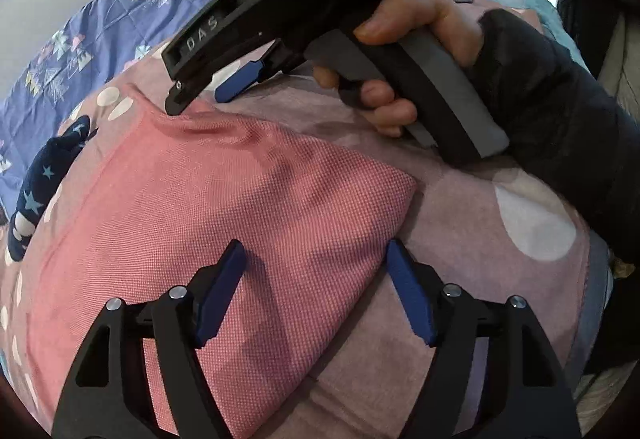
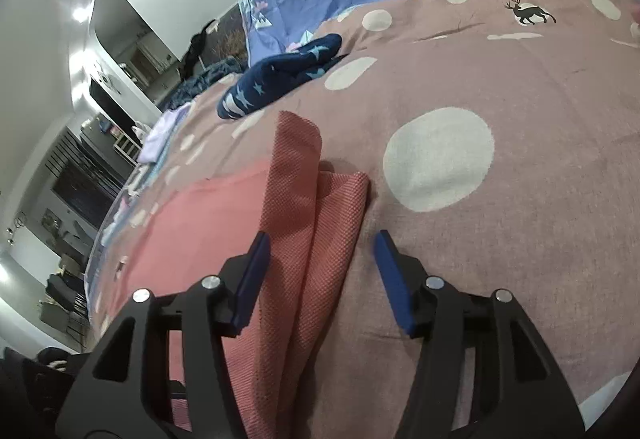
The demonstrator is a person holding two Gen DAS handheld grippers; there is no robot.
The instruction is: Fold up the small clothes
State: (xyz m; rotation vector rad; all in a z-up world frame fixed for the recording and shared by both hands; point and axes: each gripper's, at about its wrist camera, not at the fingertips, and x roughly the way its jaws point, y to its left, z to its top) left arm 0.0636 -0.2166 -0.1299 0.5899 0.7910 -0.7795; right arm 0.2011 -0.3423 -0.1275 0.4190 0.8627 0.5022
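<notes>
We count one pink cloth (image 1: 224, 199) folded on the dotted blanket (image 1: 460, 279), one navy star garment (image 2: 276, 79) beyond, two grippers. Left gripper (image 1: 316, 291) and right gripper (image 2: 320, 271) both spread, straddling cloth edges, pinching nothing. Only left view shows the hand (image 1: 404, 51); only right view shows the room.

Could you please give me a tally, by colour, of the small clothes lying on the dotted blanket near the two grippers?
Pink: 1, the pink mesh garment, partly folded
Navy with stars: 1, the navy star-print garment, bunched up beyond it
Total: 2
Further items at the bed's far edges are too unclear to count.
</notes>
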